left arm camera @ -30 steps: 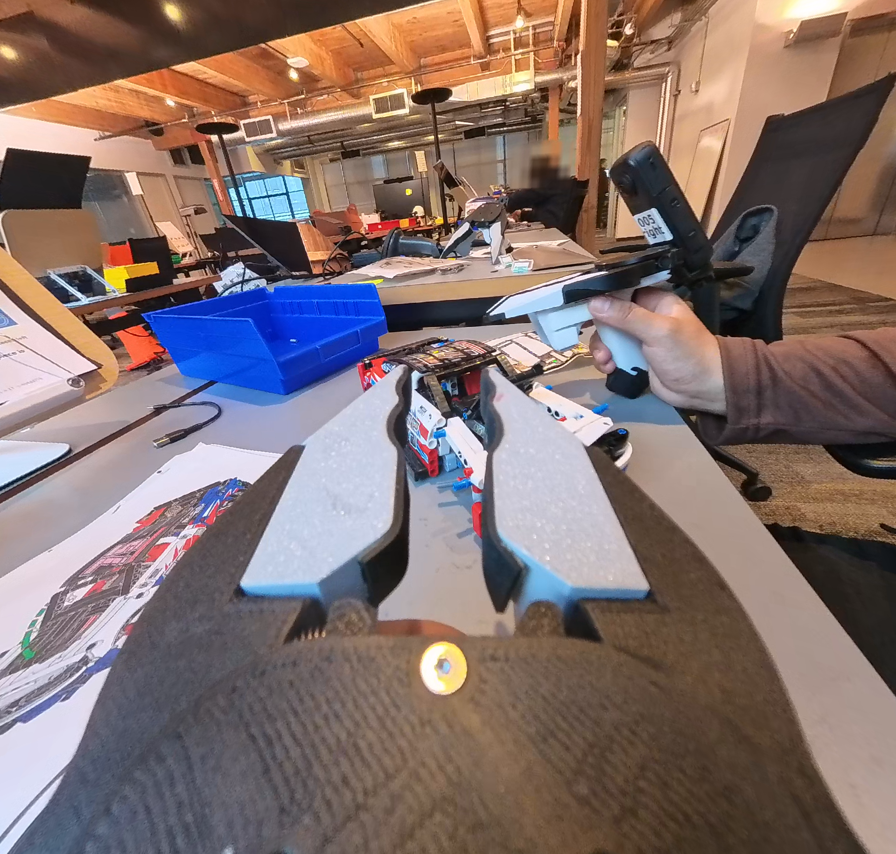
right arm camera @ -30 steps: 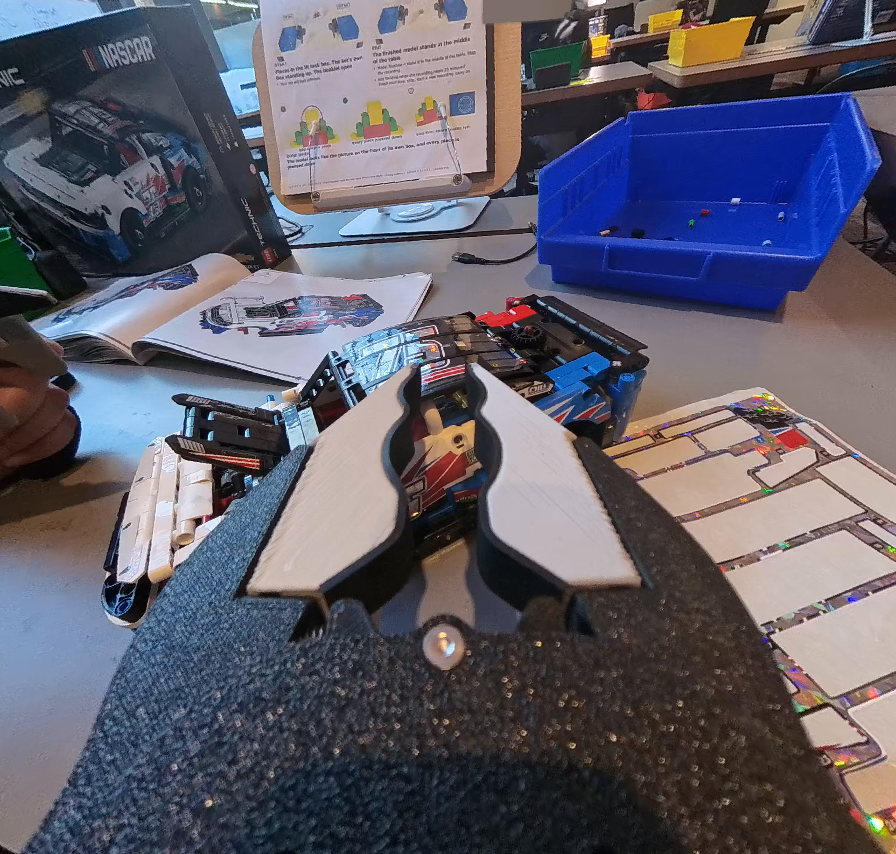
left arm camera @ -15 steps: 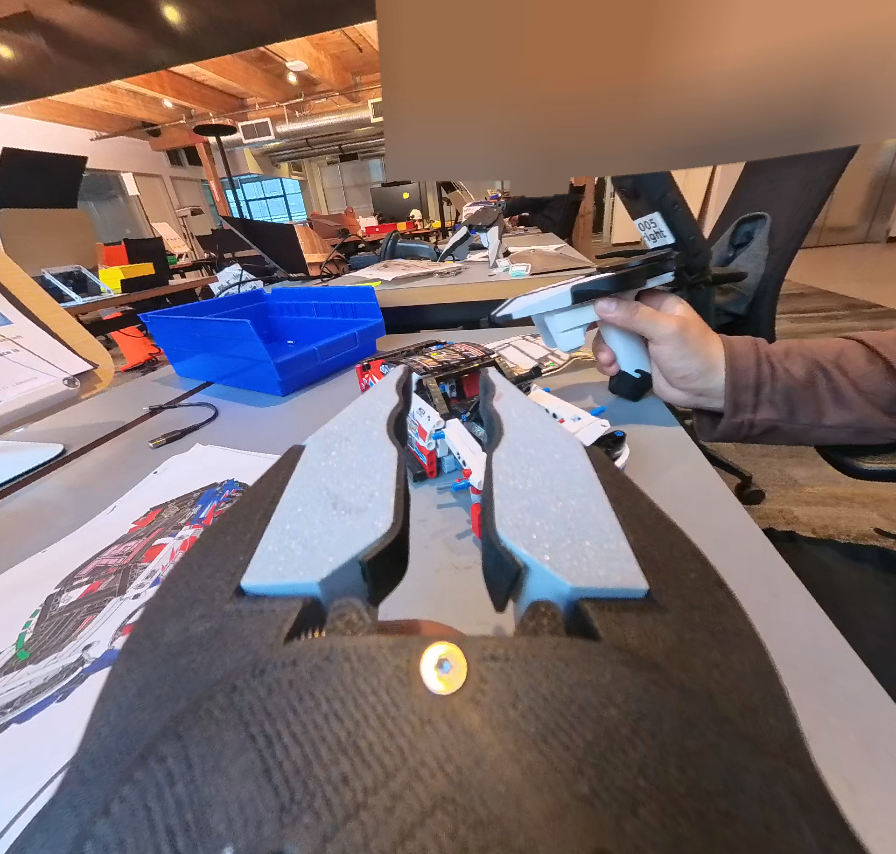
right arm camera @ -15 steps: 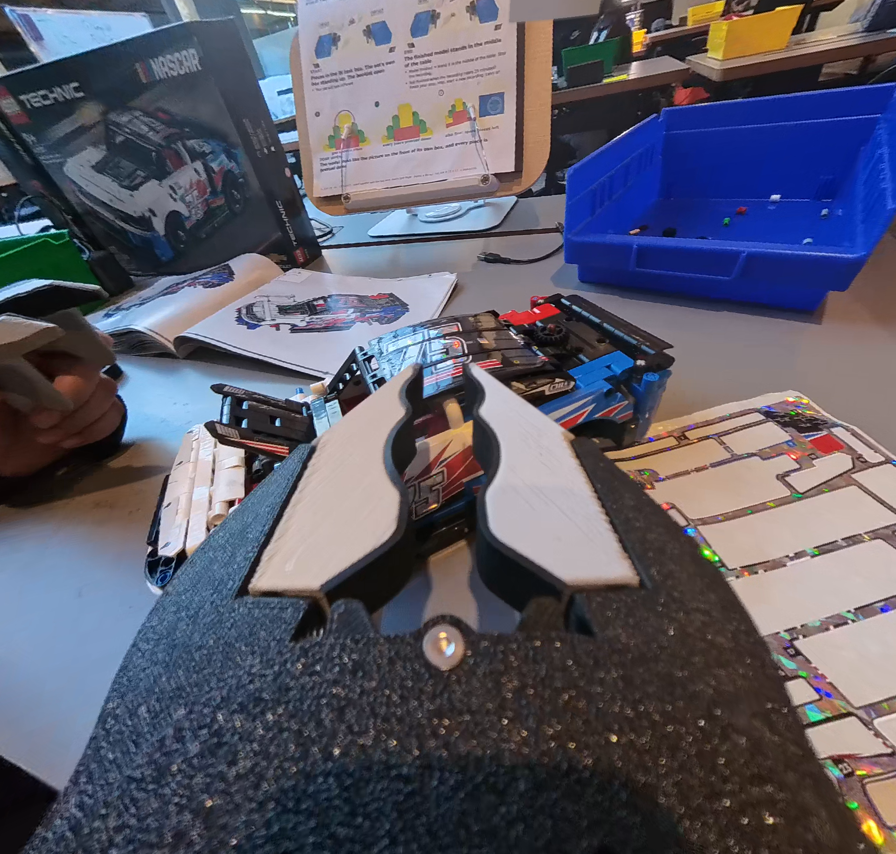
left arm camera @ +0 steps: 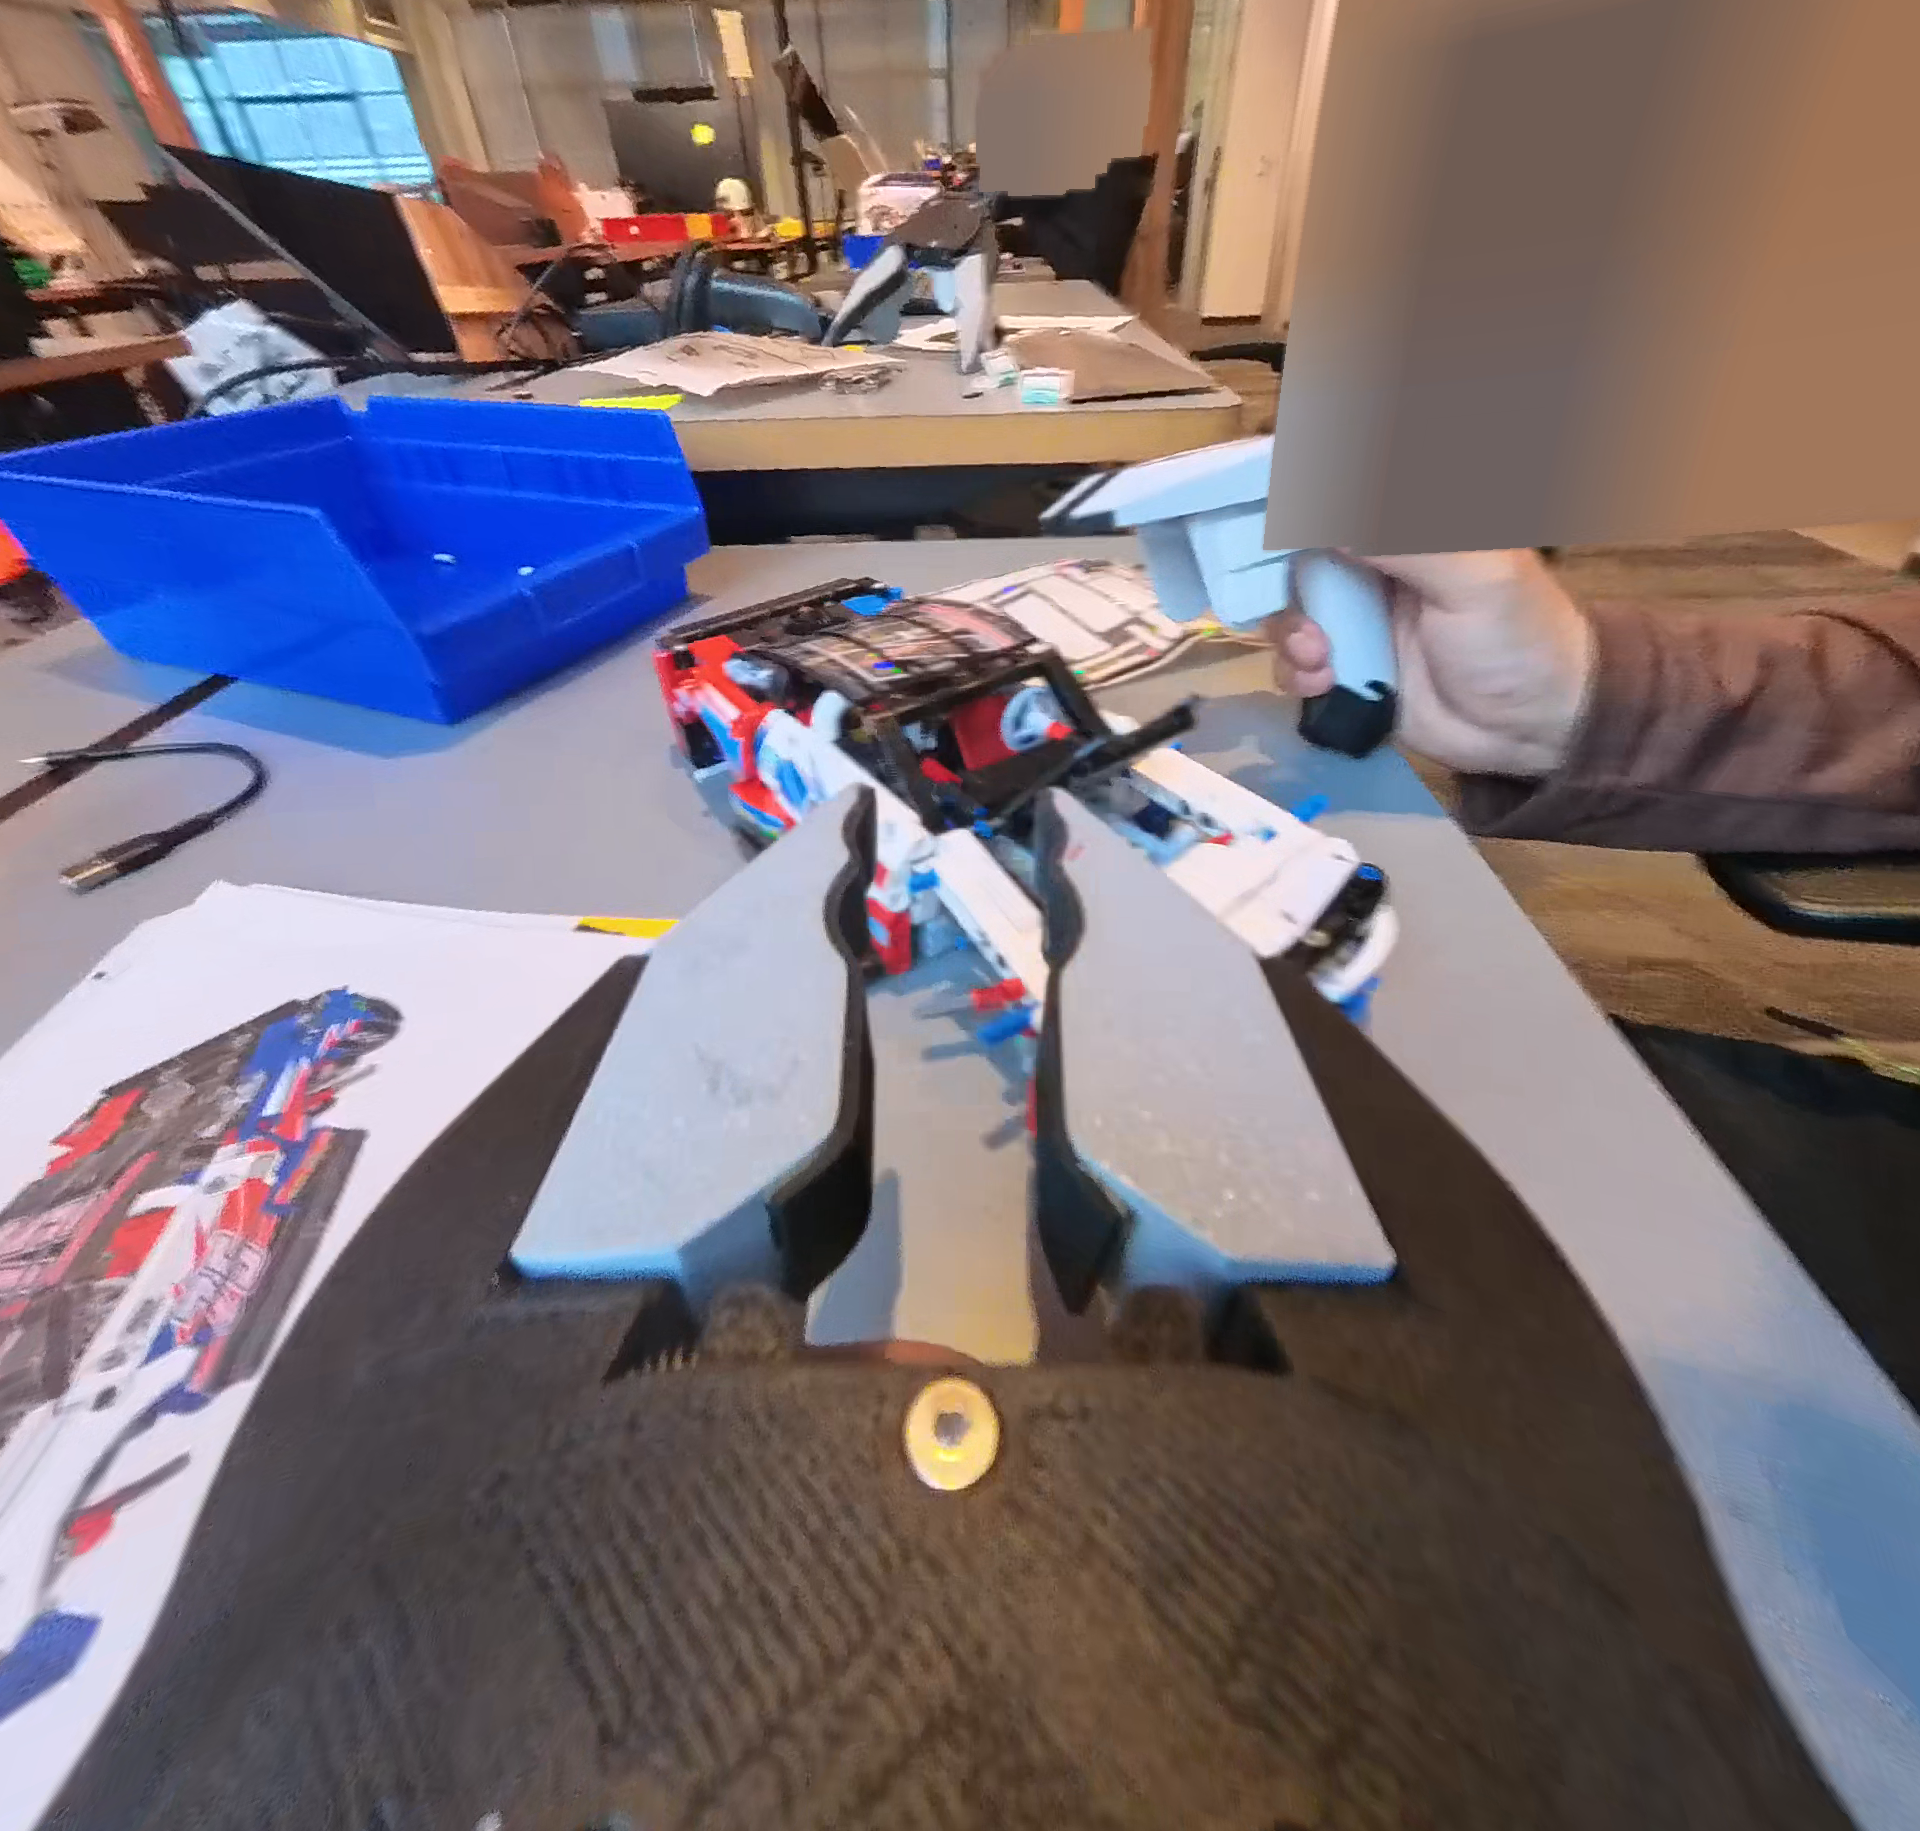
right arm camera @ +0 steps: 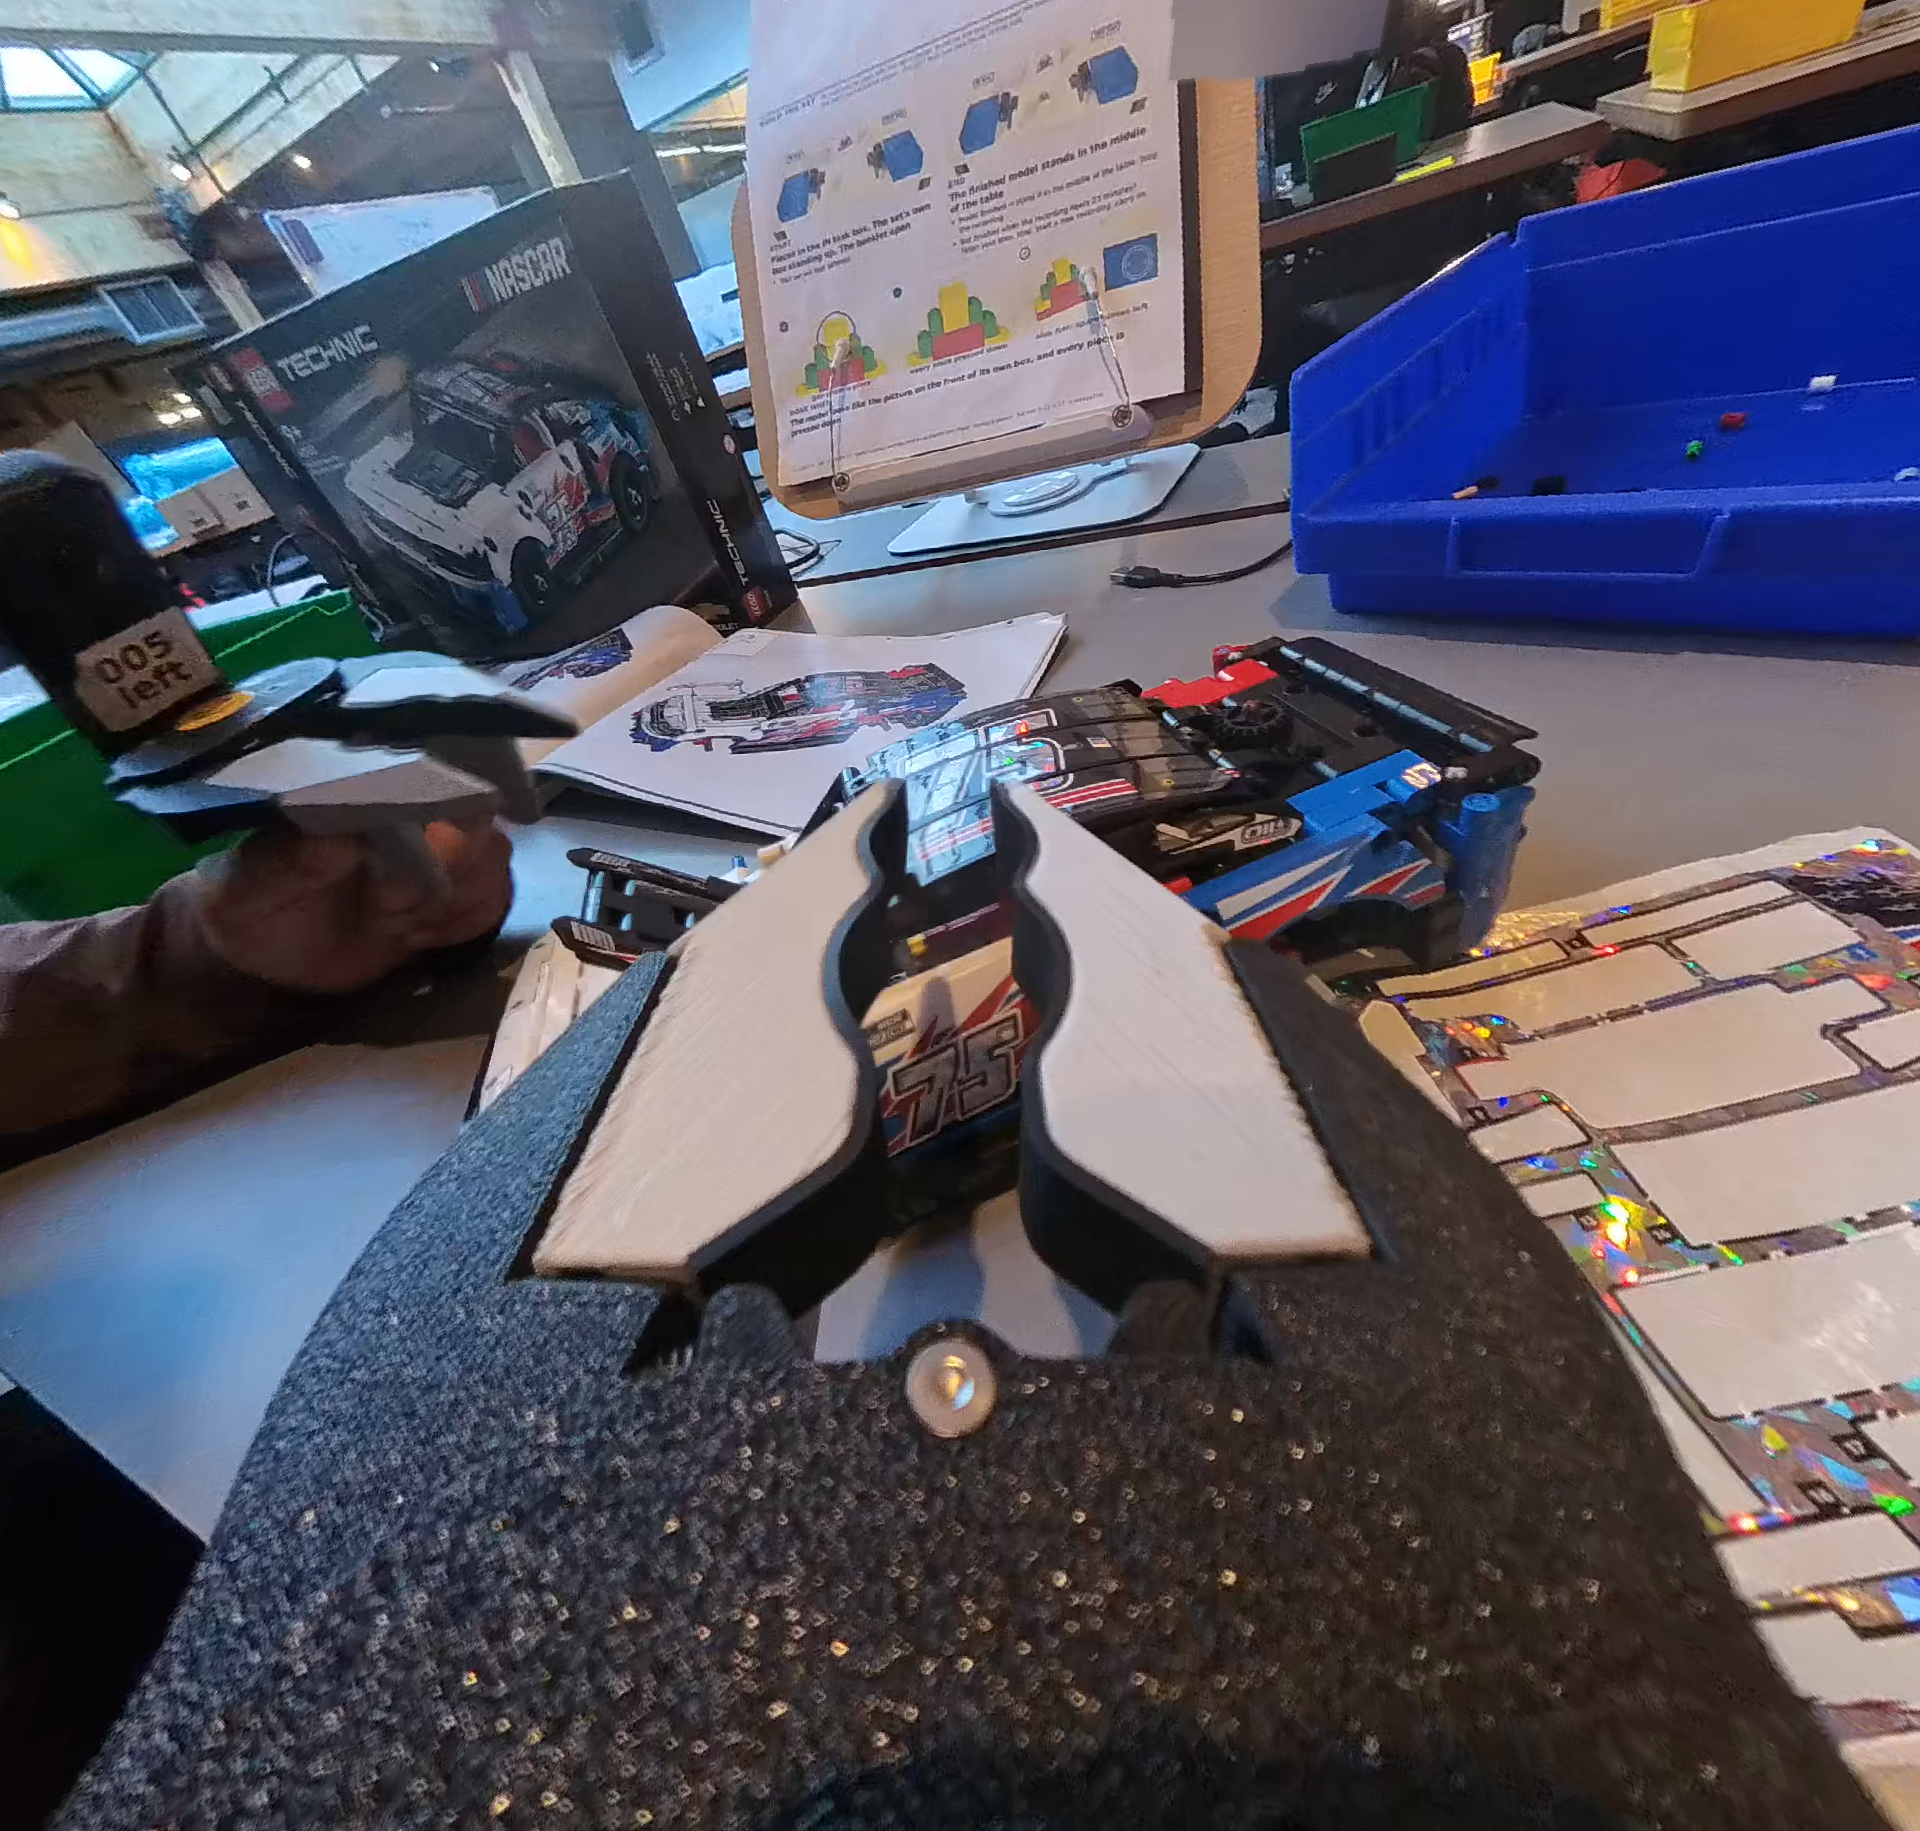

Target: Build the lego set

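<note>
The part-built Lego race car (left arm camera: 935, 721) lies on the grey table (left arm camera: 468, 794), its black roof up and its white front end toward the table's right edge. My left gripper (left arm camera: 951, 831) hovers open and empty just short of the car's white side. In the right wrist view the car (right arm camera: 1195, 794) shows its blue rear and a numbered side panel. My right gripper (right arm camera: 948, 815) is open and empty, close above that side. The left gripper (right arm camera: 395, 742) shows there at the left, held up in a hand. The right gripper (left arm camera: 1195, 524) shows at the left wrist view's right.
A blue bin (right arm camera: 1610, 472) with a few small pieces stands behind the car. An open instruction booklet (right arm camera: 810, 711), the set's box (right arm camera: 499, 451) and a sheet on a stand (right arm camera: 977, 223) are at the back. A sticker sheet (right arm camera: 1714, 1106) lies to the right. A cable (left arm camera: 156, 815) lies near the bin. One gripper's finger ends stand about 15 cm off the other's.
Both grippers have lifted and tilted down toward the car. The left gripper rose into the right wrist view. Both jaws stay equally open and the car has not moved.
</note>
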Action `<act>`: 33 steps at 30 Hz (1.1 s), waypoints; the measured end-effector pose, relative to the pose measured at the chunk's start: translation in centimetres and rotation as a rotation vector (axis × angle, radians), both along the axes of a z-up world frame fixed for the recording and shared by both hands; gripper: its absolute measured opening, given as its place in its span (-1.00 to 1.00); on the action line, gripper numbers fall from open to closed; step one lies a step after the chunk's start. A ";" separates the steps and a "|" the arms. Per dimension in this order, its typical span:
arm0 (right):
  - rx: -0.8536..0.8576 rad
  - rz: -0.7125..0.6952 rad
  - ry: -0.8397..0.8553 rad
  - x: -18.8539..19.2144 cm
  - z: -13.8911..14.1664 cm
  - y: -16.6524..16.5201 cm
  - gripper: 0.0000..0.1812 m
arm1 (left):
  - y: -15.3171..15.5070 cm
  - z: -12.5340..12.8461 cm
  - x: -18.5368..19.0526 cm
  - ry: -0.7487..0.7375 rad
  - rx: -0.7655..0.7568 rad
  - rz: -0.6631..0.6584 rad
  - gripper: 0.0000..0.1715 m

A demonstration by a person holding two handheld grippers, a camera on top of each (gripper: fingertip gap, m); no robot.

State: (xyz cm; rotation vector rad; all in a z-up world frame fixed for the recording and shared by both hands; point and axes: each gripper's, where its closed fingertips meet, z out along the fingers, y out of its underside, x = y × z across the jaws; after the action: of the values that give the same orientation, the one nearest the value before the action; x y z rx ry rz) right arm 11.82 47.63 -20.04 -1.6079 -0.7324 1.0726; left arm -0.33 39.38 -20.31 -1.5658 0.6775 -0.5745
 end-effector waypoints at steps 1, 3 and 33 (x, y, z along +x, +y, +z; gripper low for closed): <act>-0.002 0.004 -0.001 -0.1 0.0 0.0 -0.83 | 0.9 -0.2 -0.2 0.007 -0.010 0.029 -0.69; 0.002 0.005 -0.014 -0.3 -0.1 -0.1 -0.83 | 2.2 -1.2 -0.5 0.026 -0.100 0.066 -0.67; 0.059 0.133 -0.167 -0.8 -0.8 -8.0 -0.78 | -0.2 0.9 2.8 0.011 -0.354 -0.149 -0.55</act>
State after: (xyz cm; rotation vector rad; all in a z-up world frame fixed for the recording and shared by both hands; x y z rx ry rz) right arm 11.00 39.61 -20.84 -1.6297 -0.9850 1.0086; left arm 2.52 39.14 -19.46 -1.8570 0.7337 -0.8325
